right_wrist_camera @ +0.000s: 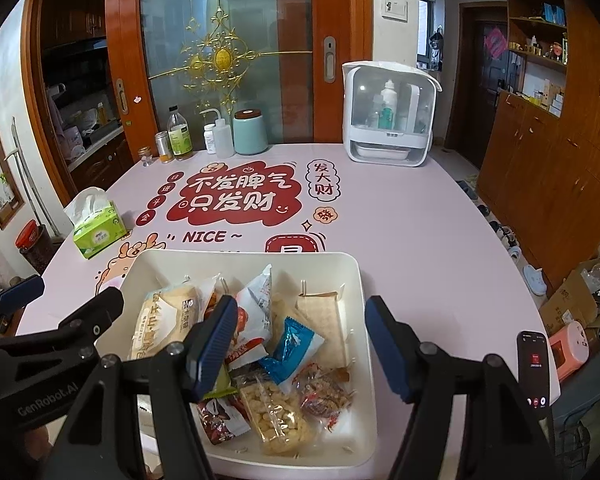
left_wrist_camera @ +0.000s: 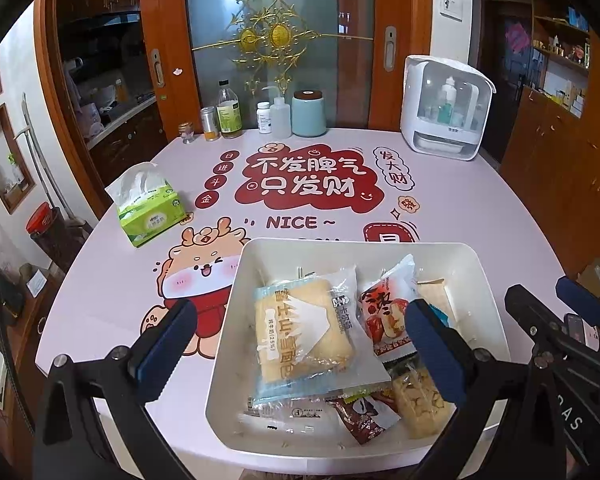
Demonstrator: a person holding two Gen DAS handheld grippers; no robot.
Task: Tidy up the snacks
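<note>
Pink printed table [left_wrist_camera: 480, 216], frosted glass sliding door [left_wrist_camera: 280, 40], wooden shelving [right_wrist_camera: 540, 60]

Soft, even indoor light; sharp centre, strong fisheye bending, dark vignetted corners.

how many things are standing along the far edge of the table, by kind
bottles: 3
small jars/cans: 2
teal canister: 1
white storage cabinet: 1
total: 7
</note>
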